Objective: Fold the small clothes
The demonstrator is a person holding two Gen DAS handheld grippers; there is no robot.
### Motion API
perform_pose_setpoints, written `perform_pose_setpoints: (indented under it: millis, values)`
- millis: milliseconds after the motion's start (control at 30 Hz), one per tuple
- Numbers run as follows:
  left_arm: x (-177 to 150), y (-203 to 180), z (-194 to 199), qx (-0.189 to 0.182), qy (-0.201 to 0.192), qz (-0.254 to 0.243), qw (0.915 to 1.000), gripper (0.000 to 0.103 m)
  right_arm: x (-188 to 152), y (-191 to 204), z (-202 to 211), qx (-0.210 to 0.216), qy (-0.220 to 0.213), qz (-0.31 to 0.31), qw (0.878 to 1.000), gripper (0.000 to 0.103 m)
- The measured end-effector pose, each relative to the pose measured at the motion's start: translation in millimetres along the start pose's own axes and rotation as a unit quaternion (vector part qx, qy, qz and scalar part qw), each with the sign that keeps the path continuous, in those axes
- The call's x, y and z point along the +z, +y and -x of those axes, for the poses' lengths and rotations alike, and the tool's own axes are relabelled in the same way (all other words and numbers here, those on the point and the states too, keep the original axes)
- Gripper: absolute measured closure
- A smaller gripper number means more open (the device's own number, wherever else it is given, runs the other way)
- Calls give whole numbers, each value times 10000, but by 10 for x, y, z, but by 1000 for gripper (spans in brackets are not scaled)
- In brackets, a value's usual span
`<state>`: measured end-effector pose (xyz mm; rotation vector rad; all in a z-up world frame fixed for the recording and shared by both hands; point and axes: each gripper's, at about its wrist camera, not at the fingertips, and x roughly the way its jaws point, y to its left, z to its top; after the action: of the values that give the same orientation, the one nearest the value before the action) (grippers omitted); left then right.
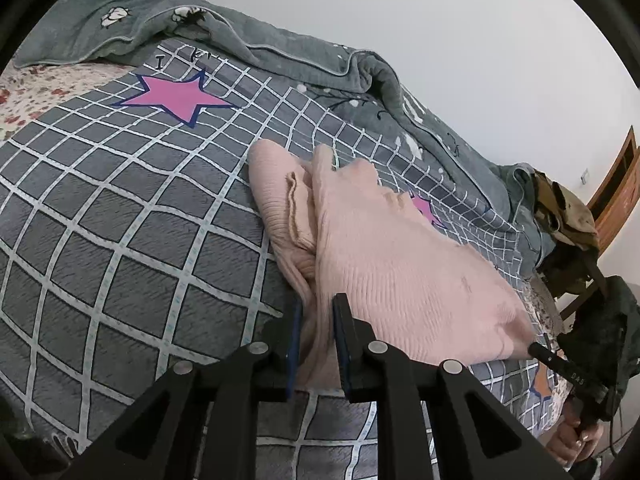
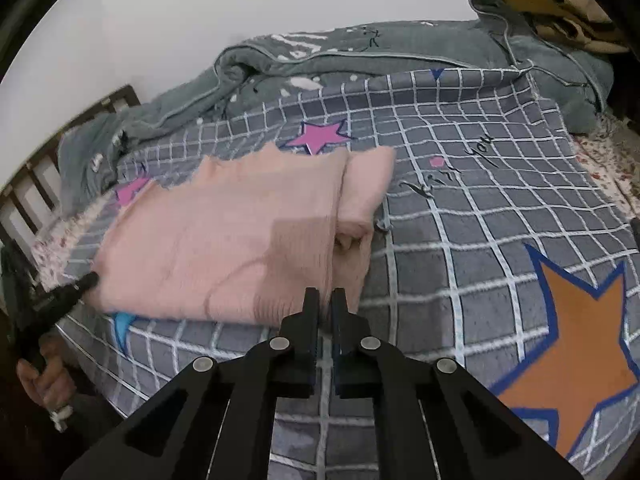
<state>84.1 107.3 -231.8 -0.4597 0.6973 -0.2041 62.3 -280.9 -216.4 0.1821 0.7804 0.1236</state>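
Left wrist view: left gripper (image 1: 316,308) pinches pink knit sweater (image 1: 384,256) at six o'clock; right gripper (image 2: 325,300) is closed, seemingly pinching its edge; keep both hems level.

- Plain white wall (image 1: 440,40).
- Bed (image 2: 460,208), grey grid cover with stars.
- Rumpled grey-green quilt (image 2: 360,64).
- Dark slatted headboard (image 2: 36,184).
- Wooden door (image 1: 620,188).

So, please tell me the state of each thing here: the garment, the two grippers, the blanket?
pink sweater: partly folded, lying on the bed cover, one edge lifted
left gripper: shut on the pink sweater
right gripper: shut on the pink sweater's edge
grey blanket: crumpled along the wall
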Motion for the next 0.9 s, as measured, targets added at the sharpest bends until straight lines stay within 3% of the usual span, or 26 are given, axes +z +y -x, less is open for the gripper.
perform_pose_setpoints:
  millis: [133, 200, 233, 400, 533, 667, 733, 900]
  values:
    - [35, 8, -17, 185, -90, -57, 9998, 63, -19, 57, 142, 80, -227, -85, 9997, 93]
    - [64, 13, -71, 231, -42, -60, 9997, 62, 35, 155, 155, 220, -297, -37, 9993, 73]
    - [96, 17, -128, 305, 14, -44, 9995, 62, 64, 250, 128, 247, -298, 71, 9992, 59]
    - [213, -13, -291, 293, 122, 14, 9995, 61, 134, 720, -53, 227, -468, 610, 9968, 58]
    - [244, -1, -355, 204, 200, 215, 9994, 54, 159, 1127, -436, 354, -391, 888, 9947, 58]
    - [291, -3, -404, 248, 194, 228, 9992, 50, 166, 1306, -830, -233, -350, 890, 9951, 58]
    - [315, -27, -401, 404, 84, 127, 9991, 50, 208, 1347, -888, -357, -473, 825, 9948, 58]
    - [369, 5, -435, 354, 97, 163, 9992, 50, 443, 1427, -1126, -627, -370, 718, 9948, 58]
